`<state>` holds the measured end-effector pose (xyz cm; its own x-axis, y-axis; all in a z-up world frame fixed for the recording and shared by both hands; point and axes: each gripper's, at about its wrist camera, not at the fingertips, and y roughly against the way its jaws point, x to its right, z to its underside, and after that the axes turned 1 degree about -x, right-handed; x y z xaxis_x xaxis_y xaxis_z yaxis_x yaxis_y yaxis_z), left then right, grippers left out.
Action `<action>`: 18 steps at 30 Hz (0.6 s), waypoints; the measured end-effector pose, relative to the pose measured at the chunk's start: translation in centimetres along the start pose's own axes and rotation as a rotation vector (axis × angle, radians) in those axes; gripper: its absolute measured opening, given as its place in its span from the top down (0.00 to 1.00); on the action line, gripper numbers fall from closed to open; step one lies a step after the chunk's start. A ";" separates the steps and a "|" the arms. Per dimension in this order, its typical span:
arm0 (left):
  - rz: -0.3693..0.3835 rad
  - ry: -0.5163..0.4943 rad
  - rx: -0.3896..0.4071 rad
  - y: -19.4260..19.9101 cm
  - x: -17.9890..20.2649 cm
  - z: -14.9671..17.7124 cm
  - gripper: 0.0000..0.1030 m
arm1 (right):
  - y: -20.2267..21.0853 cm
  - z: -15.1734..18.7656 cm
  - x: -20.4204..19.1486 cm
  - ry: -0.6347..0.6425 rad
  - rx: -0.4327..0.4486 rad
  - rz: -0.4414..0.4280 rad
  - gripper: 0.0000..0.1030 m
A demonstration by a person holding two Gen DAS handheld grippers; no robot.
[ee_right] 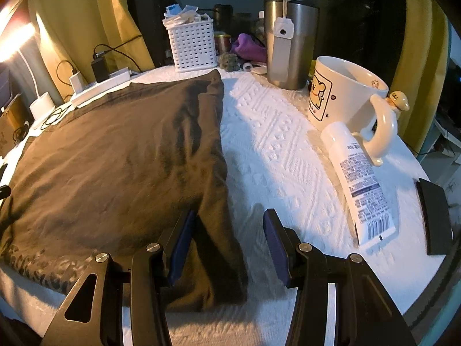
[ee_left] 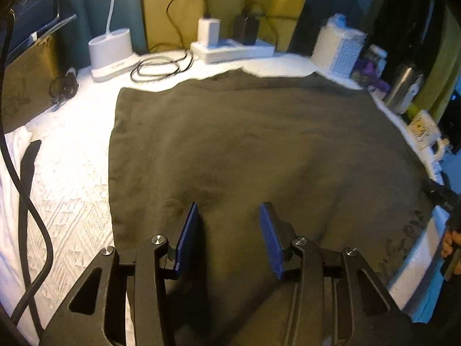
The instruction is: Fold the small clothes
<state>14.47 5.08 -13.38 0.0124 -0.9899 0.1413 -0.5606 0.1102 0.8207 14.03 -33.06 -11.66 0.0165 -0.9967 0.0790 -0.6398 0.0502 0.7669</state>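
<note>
A dark olive-brown garment (ee_left: pixel 253 144) lies spread flat on a white textured cover (ee_left: pixel 69 173). In the left wrist view my left gripper (ee_left: pixel 229 210) hovers over the garment's near middle, open, with nothing between its blue pads (ee_left: pixel 188 236). In the right wrist view the same garment (ee_right: pixel 121 158) fills the left half, its right edge folded and rumpled. My right gripper (ee_right: pixel 230 216) stands open over that right edge, the left pad above cloth and the right pad above the white cover (ee_right: pixel 273 150). Printed lettering shows on the garment's near left hem.
At the back stand a white lamp base (ee_left: pixel 111 52), a power strip with chargers (ee_left: pixel 230 49), coiled cables and a white basket (ee_right: pixel 192 46). A steel tumbler (ee_right: pixel 289 43), a cream mug (ee_right: pixel 343 92), a lotion tube (ee_right: pixel 358 181) and a black block (ee_right: pixel 435 216) stand right of the garment.
</note>
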 end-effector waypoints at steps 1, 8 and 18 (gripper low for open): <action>-0.007 0.004 -0.014 -0.5 -0.2 -0.1 0.57 | -0.1 -0.1 0.1 0.003 0.000 0.003 0.50; -0.068 -0.015 0.001 -0.9 -0.9 -0.3 0.57 | -0.5 -0.1 0.8 -0.009 -0.003 0.020 0.42; -0.045 0.060 0.068 2.2 -3.4 0.0 0.57 | 1.8 0.1 1.2 -0.059 -0.002 0.022 0.39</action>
<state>13.17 8.65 -12.08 0.0875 -0.9863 0.1402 -0.6136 0.0575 0.7875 12.81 -34.23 -10.27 -0.0429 -0.9973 0.0589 -0.6383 0.0727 0.7663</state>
